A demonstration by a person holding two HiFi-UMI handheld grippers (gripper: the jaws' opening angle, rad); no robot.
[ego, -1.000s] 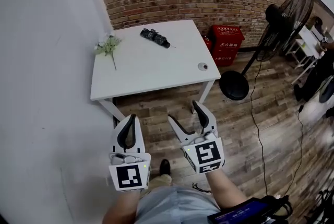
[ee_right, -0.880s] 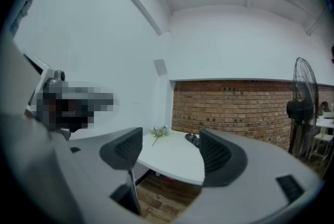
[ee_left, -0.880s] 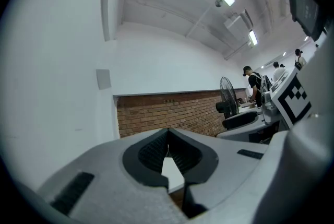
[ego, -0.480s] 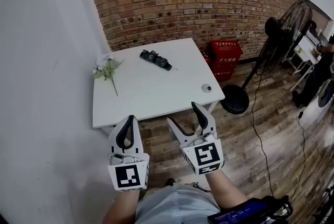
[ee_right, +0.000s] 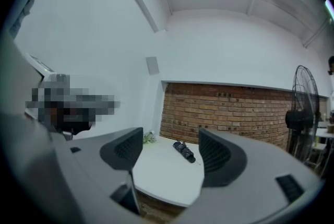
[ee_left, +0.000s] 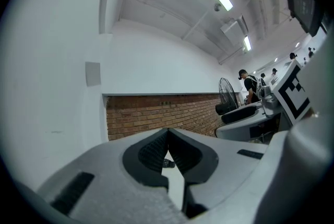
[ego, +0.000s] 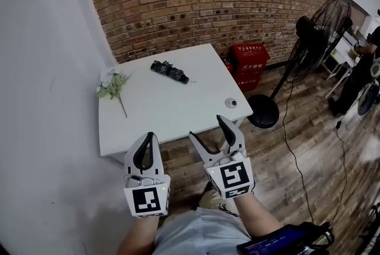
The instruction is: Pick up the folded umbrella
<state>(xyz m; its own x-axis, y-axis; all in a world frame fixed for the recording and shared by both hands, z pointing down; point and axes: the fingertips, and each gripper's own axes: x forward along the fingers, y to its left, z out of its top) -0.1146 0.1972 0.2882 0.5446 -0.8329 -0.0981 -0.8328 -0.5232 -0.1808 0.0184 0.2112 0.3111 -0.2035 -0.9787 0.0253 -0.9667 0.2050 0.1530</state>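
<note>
Since the earlier frame both claws have drawn closer to the tabletop (ego: 172, 108), so that the right claw's tips now overlap its near edge in the head view, while the things on it lie where they lay.

The folded umbrella (ego: 169, 72), dark and rolled tight, lies close to the far edge, about midway along it and slanted to that edge; nothing touches it, and it is well apart from both claws. In the right gripper view it shows in the gap between the jaws, far off, which suggests that this claw is being lined up on it for the pickup.

A sprig of pale flowers (ego: 111, 84) lies by the far-left corner with its stem running back along the left edge; a small round thing (ego: 231, 103), too small to name, sits near the near-right corner. Both are clear of the umbrella and should not hinder the reach.

The right claw (ego: 208, 128) is spread wide with nothing in it, probably readied for the grasp; the left claw (ego: 147, 136) has its tips pressed together on nothing, so it seems to be idle.

Behind the tabletop is a brick wall (ego: 196, 4); a red box (ego: 247, 63) and a standing fan (ego: 314, 28) are off the right edge on the wooden floor.

The task has hardly begun; the reach across the tabletop is still to come.
</note>
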